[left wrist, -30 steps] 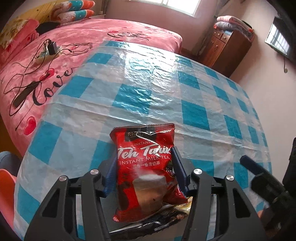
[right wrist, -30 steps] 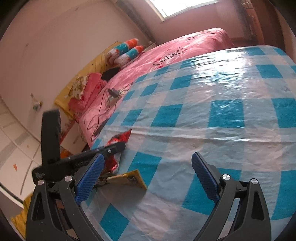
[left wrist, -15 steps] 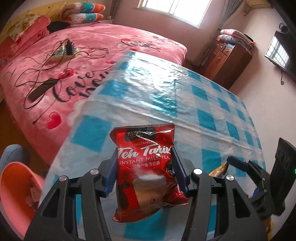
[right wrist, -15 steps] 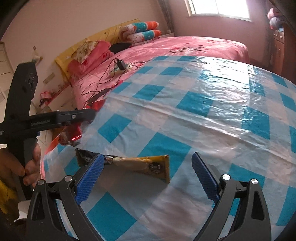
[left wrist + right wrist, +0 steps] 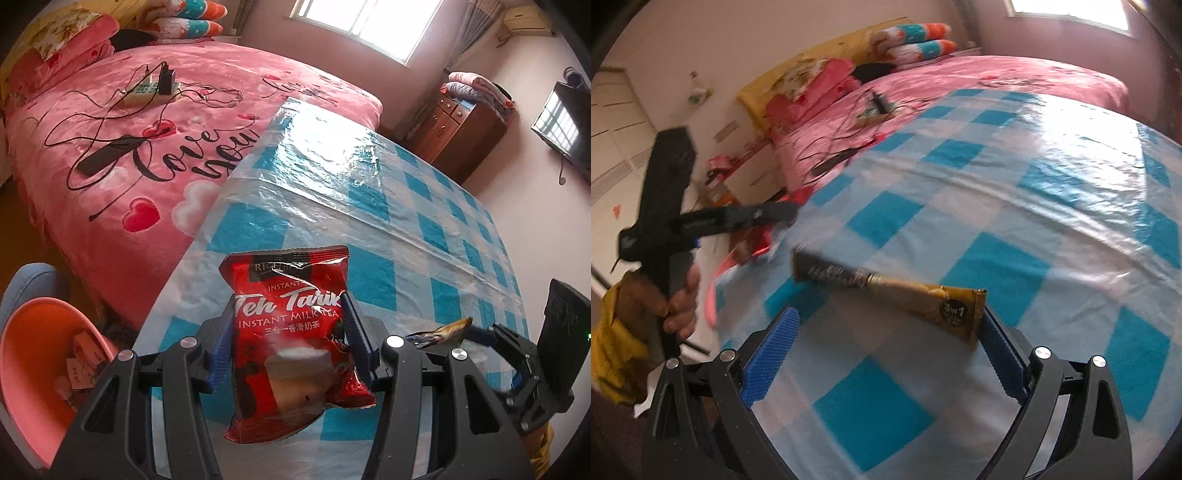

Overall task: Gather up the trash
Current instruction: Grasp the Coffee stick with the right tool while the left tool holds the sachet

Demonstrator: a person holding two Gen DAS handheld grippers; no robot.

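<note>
A red Teh Tarik milk-tea packet (image 5: 291, 332) hangs upright between the blue pads of my left gripper (image 5: 288, 317), which is shut on it over the table's left edge. Down at the lower left stands an orange trash bin (image 5: 33, 373) with some wrappers inside. A gold 3-in-1 sachet (image 5: 901, 291) lies flat on the blue-checked tablecloth (image 5: 1015, 206). My right gripper (image 5: 886, 354) is open just in front of it, and the sachet's near end lies beside the right pad (image 5: 1001, 358). The left wrist view shows the sachet (image 5: 443, 328) edge-on.
A pink bed (image 5: 110, 155) with cables and a power strip (image 5: 147, 90) runs along the table's left side. A wooden cabinet (image 5: 469, 129) stands at the far wall. A hand in a yellow sleeve (image 5: 617, 343) holds the left gripper (image 5: 738, 218).
The left gripper carried the red packet leftwards to the table's edge, and the orange bin came into view. The right gripper closed in on the gold sachet.
</note>
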